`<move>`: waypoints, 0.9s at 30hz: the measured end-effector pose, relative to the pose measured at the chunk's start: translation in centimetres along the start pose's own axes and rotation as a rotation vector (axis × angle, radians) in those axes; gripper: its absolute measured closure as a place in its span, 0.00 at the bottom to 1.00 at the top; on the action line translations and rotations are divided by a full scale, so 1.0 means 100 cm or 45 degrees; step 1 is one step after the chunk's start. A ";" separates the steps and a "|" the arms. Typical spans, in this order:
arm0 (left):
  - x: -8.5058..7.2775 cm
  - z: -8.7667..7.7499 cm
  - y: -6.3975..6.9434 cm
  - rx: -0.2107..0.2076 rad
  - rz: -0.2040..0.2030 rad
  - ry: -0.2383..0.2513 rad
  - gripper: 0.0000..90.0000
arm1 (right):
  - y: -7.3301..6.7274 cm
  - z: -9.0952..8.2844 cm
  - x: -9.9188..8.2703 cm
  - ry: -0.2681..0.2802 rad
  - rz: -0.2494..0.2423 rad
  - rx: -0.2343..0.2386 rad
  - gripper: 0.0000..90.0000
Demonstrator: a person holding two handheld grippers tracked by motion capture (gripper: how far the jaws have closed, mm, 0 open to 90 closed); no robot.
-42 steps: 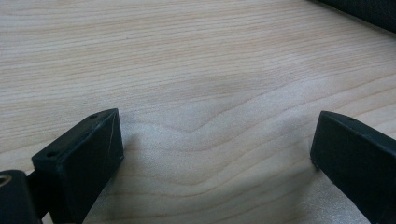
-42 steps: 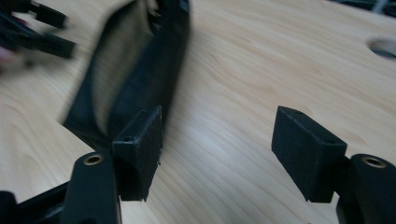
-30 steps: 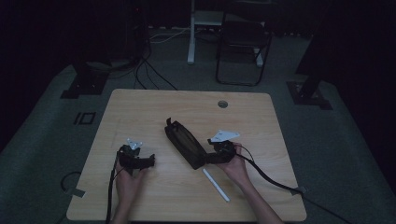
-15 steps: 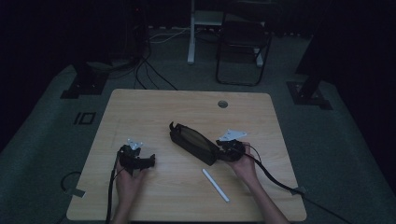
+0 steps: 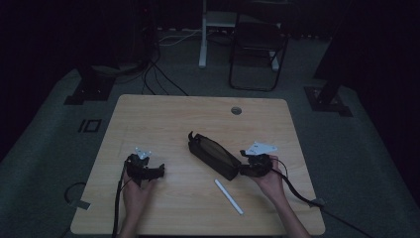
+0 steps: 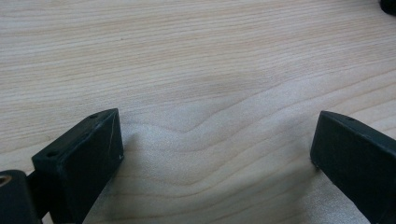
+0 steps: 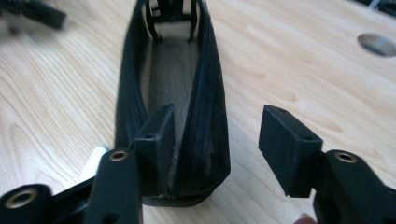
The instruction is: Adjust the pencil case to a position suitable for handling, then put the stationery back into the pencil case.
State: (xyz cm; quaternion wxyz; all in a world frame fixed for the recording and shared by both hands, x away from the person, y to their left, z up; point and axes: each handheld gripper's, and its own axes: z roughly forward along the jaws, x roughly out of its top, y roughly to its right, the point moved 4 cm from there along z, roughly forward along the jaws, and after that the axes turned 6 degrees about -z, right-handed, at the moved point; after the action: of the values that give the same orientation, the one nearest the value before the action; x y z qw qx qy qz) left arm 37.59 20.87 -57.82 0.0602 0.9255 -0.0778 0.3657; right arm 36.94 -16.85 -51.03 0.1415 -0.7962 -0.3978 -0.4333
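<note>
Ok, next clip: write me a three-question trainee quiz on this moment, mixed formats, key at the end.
1. True or false: the left gripper has its jaws shut on the white pen.
2. Multiple choice: in the right gripper view, where does one jaw of the right gripper sit? A) inside the open black pouch, the other jaw outside its wall; B) both jaws above the round table hole; C) both clamped on the pen.
3. Fill in: the white pen lies on the table between the pouch and the ____ edge.

Key: 1 false; 2 A; 3 near (the person's).
</note>
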 end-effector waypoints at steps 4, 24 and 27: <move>0.000 0.000 0.000 0.000 0.000 0.000 0.03 | -0.005 -0.012 0.001 0.049 0.024 0.026 0.48; 0.000 0.000 0.000 0.000 0.000 0.000 0.03 | -0.054 -0.028 -0.030 -0.018 -0.037 0.133 0.43; 0.000 0.000 0.000 0.000 0.000 0.000 0.03 | -0.056 -0.028 -0.032 -0.022 -0.032 0.141 0.43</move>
State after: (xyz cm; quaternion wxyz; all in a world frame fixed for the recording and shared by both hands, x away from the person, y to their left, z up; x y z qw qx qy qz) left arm 37.59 20.87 -57.82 0.0602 0.9256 -0.0779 0.3656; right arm 30.16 -16.48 -52.65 0.1767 -0.7858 -0.4323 -0.4055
